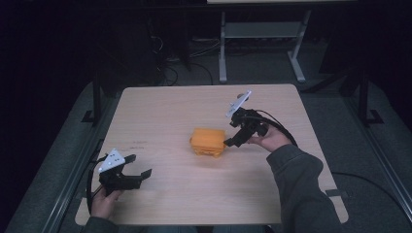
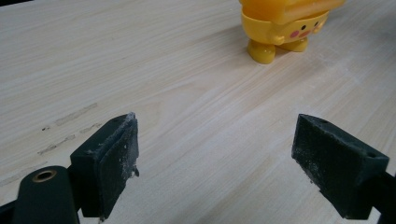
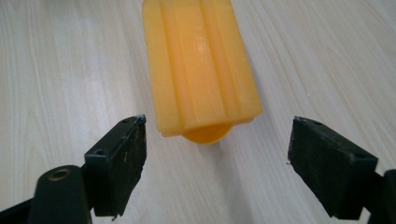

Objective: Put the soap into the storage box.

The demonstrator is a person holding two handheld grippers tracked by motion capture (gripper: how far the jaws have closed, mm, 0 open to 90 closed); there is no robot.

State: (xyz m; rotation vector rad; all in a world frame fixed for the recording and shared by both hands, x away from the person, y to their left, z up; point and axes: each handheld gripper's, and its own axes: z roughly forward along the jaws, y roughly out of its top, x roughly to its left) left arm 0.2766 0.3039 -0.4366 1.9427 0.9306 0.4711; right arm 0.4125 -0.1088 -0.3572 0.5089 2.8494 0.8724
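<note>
Sitting near the middle of the wooden table [image 1: 160,107], the yellow toy [image 1: 209,141] is lying just ahead of the right gripper [image 1: 232,141], whose jaws are gaping wide with nothing between them. The left gripper [image 1: 138,167] is hovering well apart from it near the table's front-left corner, jaws likewise spread, the hand [image 1: 104,201] gripping it from below.

Grey sleeve [image 1: 301,184]; black left gripper [image 1: 138,167] and right gripper [image 1: 228,142], dusty fingers [image 2: 112,163], grey three-cornered plates, trailing black cables.
</note>
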